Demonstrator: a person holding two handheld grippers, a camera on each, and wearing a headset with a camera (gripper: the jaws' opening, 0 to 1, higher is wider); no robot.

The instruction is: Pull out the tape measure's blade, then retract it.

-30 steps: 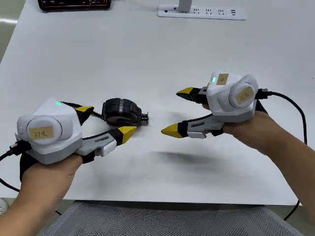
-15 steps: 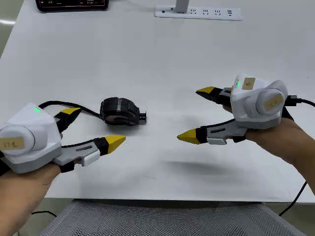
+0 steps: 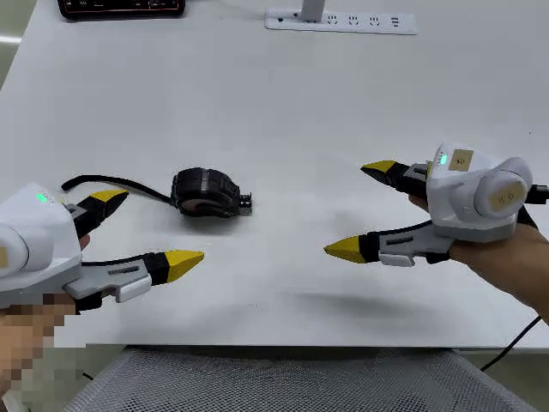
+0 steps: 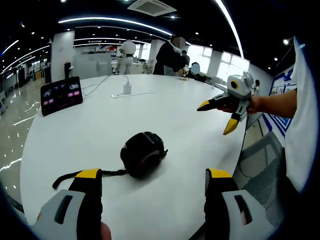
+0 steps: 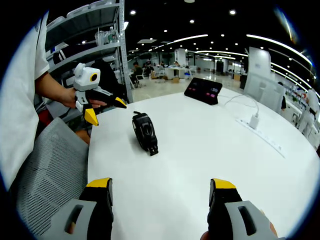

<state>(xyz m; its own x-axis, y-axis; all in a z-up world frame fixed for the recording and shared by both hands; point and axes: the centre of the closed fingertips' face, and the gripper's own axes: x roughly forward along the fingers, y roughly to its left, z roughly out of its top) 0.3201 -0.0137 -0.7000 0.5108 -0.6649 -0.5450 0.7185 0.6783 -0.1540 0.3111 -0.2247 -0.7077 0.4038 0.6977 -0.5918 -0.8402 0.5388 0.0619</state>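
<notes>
— What is left of the tape measure (image 3: 206,193)?

— The left gripper (image 3: 154,227): a smooth white plastic shell with two black jaws that end in pointed yellow tips. The jaws are spread wide and hold nothing. It hovers just left of the tape measure and nearer the person, without touching it.

— And the tape measure itself?

— It lies on the matte white table (image 3: 283,103) between the two grippers, closer to the left one. The case is round and black with a ribbed, rubbery-looking rim and a duller round face on its side. The blade is wound in, with its small hook end showing at the case's right. A thin black strap (image 3: 111,182) trails from the case's left side, flat on the table.

— And to its right?

— The right gripper (image 3: 356,209), of the same build, is well apart from the tape measure. Its tips point back toward the tape measure, and its jaws are gaping and empty.

— Farther off?

— Beyond the tape measure, at the far edge, there is a dark flat tablet (image 3: 120,7) to the left and a long white power strip (image 3: 340,21) to the right.
</notes>
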